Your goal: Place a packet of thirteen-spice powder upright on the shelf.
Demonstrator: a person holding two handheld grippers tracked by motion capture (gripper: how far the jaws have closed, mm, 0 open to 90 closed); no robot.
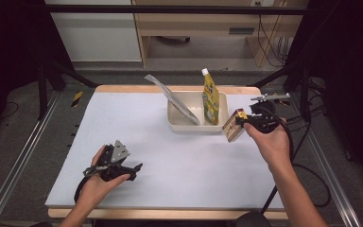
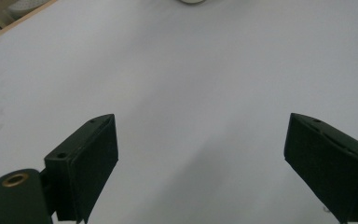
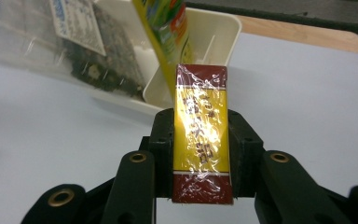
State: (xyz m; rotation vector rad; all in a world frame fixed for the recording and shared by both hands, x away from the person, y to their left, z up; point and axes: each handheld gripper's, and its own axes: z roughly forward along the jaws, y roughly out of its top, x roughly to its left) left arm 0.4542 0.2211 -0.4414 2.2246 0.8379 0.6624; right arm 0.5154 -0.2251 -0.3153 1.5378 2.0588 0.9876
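Observation:
My right gripper point(image 1: 240, 122) is shut on a small yellow and dark red box point(image 1: 233, 126) wrapped in clear film, held just right of the cream bin point(image 1: 196, 125). In the right gripper view the box point(image 3: 201, 135) sits clamped between both jaws, its far end close to the bin's corner point(image 3: 223, 35). A yellow-green spouted pouch point(image 1: 211, 97) stands in the bin beside a clear bag of dark contents point(image 1: 174, 100). My left gripper point(image 1: 137, 169) rests low at the front left of the table, jaws wide apart over bare white surface point(image 2: 200, 154).
The white table mat point(image 1: 179, 161) spreads between the two hands. A wooden table edge point(image 1: 123, 88) runs along the back. Metal frame rails point(image 1: 19, 156) flank both sides, and cables point(image 1: 307, 142) trail off to the right.

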